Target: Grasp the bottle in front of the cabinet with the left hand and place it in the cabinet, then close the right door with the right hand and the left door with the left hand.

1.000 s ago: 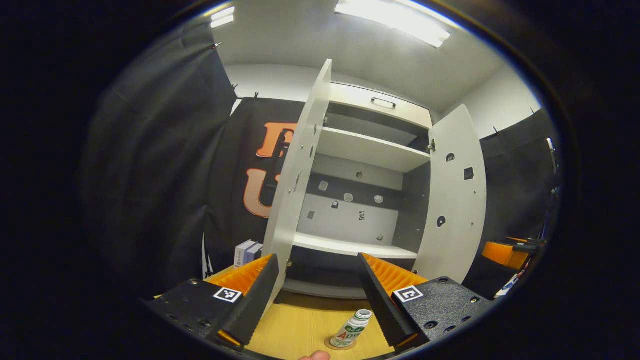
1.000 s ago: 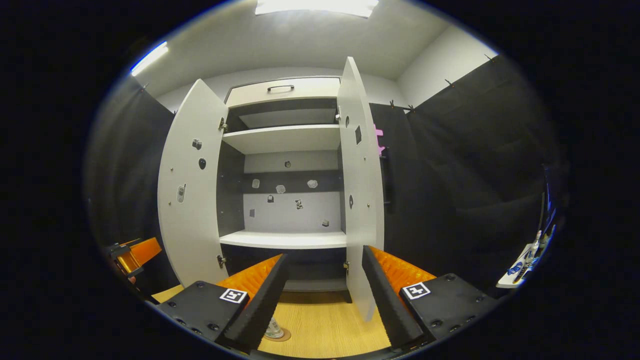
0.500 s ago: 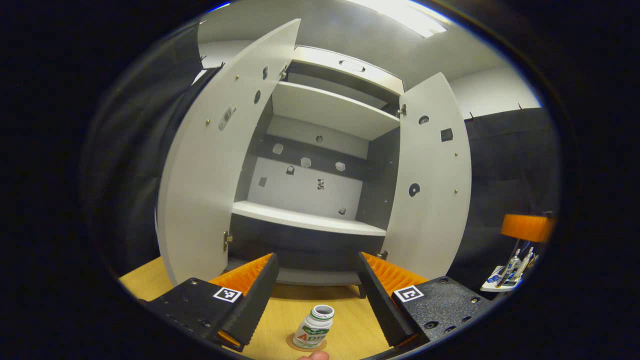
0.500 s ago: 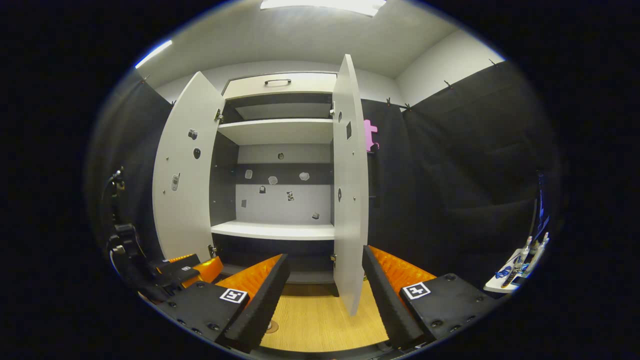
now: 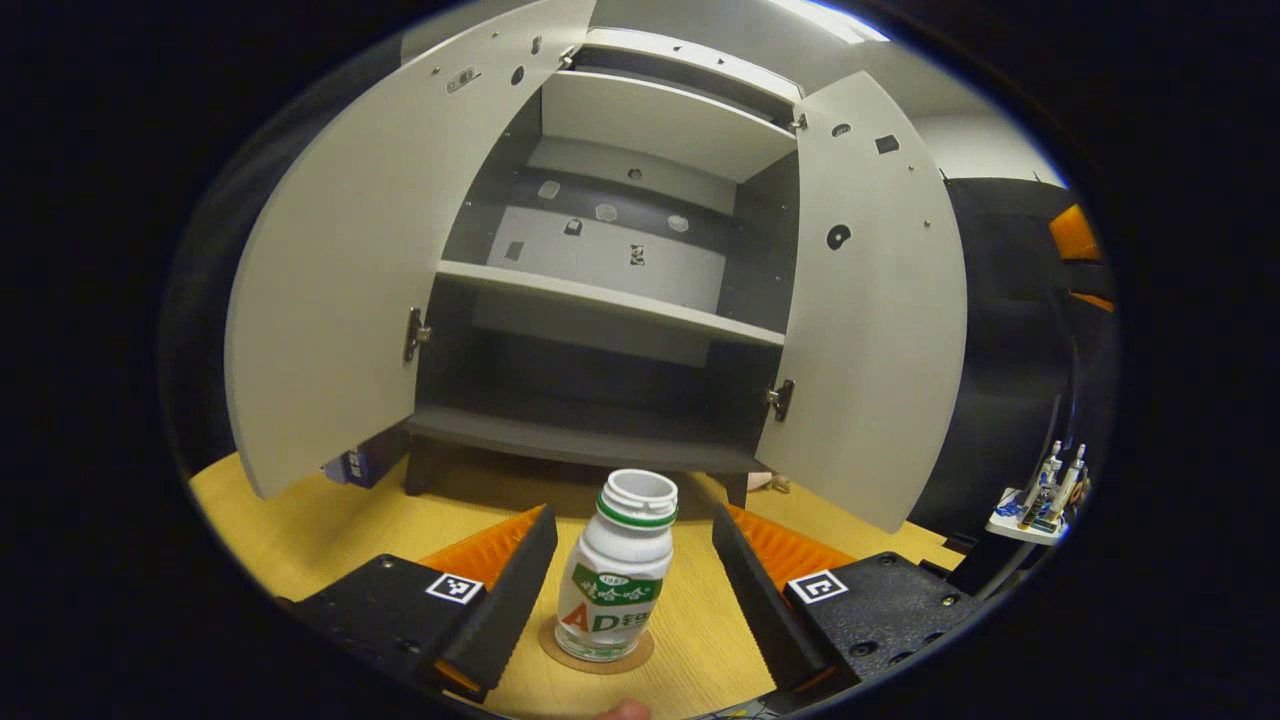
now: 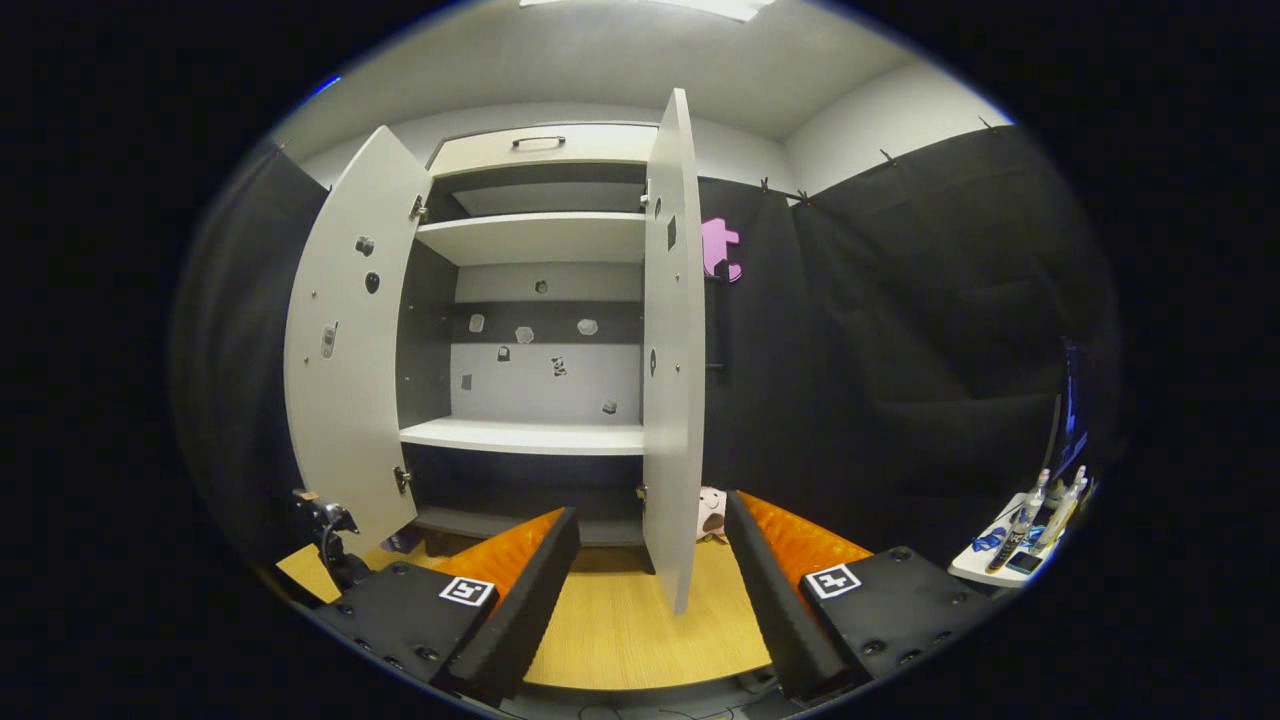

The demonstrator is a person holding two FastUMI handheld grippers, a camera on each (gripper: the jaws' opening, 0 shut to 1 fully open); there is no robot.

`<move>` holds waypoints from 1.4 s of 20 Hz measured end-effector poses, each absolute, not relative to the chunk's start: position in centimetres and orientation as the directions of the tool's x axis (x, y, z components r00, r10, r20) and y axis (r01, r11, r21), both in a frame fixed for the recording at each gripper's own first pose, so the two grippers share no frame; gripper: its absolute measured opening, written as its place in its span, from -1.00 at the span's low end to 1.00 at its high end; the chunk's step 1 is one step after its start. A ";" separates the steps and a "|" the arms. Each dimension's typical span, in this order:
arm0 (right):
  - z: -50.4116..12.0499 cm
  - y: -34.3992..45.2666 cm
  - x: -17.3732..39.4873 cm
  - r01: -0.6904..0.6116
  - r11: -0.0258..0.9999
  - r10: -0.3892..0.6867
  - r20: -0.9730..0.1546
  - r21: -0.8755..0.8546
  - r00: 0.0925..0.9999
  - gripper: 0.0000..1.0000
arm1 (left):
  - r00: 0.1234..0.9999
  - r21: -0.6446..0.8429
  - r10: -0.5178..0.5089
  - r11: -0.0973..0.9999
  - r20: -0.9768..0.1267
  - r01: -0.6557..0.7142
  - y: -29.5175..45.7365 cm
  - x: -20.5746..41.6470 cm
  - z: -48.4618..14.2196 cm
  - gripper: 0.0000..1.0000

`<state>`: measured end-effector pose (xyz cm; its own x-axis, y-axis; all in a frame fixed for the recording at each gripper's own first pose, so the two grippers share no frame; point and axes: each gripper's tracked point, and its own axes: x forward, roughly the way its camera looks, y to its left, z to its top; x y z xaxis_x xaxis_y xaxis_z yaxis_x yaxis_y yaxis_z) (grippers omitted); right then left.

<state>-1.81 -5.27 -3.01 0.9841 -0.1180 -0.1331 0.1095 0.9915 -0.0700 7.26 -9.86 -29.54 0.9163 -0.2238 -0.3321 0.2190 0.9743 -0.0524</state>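
The bottle (image 5: 617,572) stands upright on a round coaster (image 5: 597,655) on the wooden surface (image 5: 330,505), in front of the cabinet (image 5: 610,290) and clearly apart from its base. Its long axis is vertical, and the open mouth is at the top. In the left gripper view the left gripper (image 5: 625,570) has its fingers spread wide, one on each side of the bottle, with a gap on both sides, so nothing is held yet. The bottle lies directly ahead of these fingers and between them, a little nearer to the finger on the left of this view. I judge that the coming move is only a short advance and then a squeeze across the body of the bottle.

Behind the bottle, both doors of the cabinet are open: the left door (image 5: 360,260) and the right door (image 5: 870,300) swing outward, and the lowest compartment is free.

In the right gripper view the right gripper (image 6: 650,590) also has wide, empty fingers, and it points at the front edge of the right door (image 6: 672,350). The left gripper is the nearer one to the bottle.
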 end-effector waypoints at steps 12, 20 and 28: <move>-4.9 -5.4 -0.9 0.118 0.992 -0.124 -0.165 -0.045 0.978 0.94 | 0.878 -0.082 -0.248 0.968 -0.409 0.235 -8.7 6.5 -34.7 0.81; -5.2 -6.6 1.6 0.027 1.000 -0.029 -0.148 -0.010 0.989 0.93 | 0.905 -0.029 -0.230 0.971 -0.357 0.235 -9.6 6.3 -27.9 0.44; -5.1 -9.0 4.3 -0.160 0.983 0.171 -0.142 0.085 0.975 0.93 | 0.968 0.002 -0.151 0.988 -0.200 0.154 -13.6 8.0 -12.7 0.43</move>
<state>4.32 -9.04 -5.12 0.9750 0.1709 -0.1421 -0.1599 0.9834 0.0854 8.00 -13.56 -12.67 0.9680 -0.1508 -0.2005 0.1544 0.9880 0.0024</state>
